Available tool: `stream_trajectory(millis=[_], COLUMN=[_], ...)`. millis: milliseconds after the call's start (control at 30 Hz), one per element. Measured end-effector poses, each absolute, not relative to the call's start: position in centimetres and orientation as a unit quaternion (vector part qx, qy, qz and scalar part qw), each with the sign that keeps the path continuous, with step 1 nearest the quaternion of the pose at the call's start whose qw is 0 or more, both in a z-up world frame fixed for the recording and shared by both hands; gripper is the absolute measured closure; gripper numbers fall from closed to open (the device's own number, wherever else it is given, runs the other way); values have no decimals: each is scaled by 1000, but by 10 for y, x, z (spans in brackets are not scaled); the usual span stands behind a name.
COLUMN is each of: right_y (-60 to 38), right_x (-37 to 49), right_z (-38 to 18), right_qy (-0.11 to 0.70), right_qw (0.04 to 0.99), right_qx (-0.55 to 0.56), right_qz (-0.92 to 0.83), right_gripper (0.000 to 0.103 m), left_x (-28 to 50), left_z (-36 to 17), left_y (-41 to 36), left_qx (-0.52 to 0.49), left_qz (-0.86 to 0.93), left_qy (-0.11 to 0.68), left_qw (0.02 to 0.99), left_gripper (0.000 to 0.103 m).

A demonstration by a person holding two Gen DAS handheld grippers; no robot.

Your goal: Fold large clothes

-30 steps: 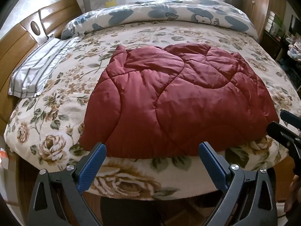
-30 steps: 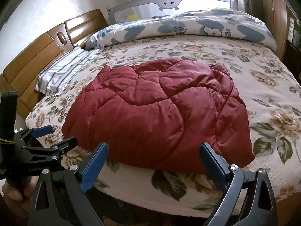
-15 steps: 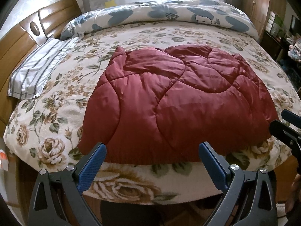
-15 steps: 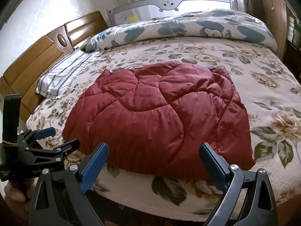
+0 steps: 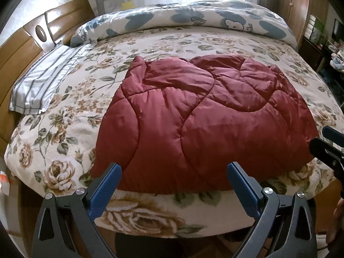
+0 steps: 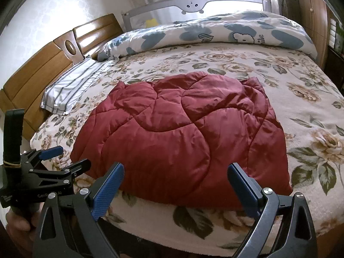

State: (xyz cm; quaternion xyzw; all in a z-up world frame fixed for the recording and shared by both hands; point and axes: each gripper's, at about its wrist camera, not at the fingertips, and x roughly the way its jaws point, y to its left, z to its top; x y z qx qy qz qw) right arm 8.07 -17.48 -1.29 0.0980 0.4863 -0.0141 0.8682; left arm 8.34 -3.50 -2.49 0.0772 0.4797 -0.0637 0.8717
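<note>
The red quilted garment (image 5: pixel 193 120) lies flat on the bed (image 5: pixel 64 146). Both the left tongs (image 5: pixel 174 185) and right tongs (image 6: pixel 175 185) are apart, empty. Better to grip its 6 o'clock hem corners evenly.

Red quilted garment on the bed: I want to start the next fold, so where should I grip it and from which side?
Grip the red garment at its two near corners, coming from the foot edge of the bed. That hem lies flat, closest to both open hand-held grippers, left and right, so folding away looks easiest.
</note>
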Motion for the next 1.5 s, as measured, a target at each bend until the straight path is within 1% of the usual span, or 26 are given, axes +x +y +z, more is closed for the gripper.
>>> stream_trajectory(millis=[867,1500], right_y=[-175,-182], right_x=[85,92], right_z=[-14,-27], right_qy=[487,494], right_qw=[867,863], right_qx=[99,103], right_qz=[-14,-20], right_gripper=[5,5], left_x=[92,109], left_z=[-27,-36], left_y=[-32,-29], left_qx=[78,60], left_qz=[-64,-68], left_qy=[483,496], left_qw=[870,863], left_gripper=[3,3])
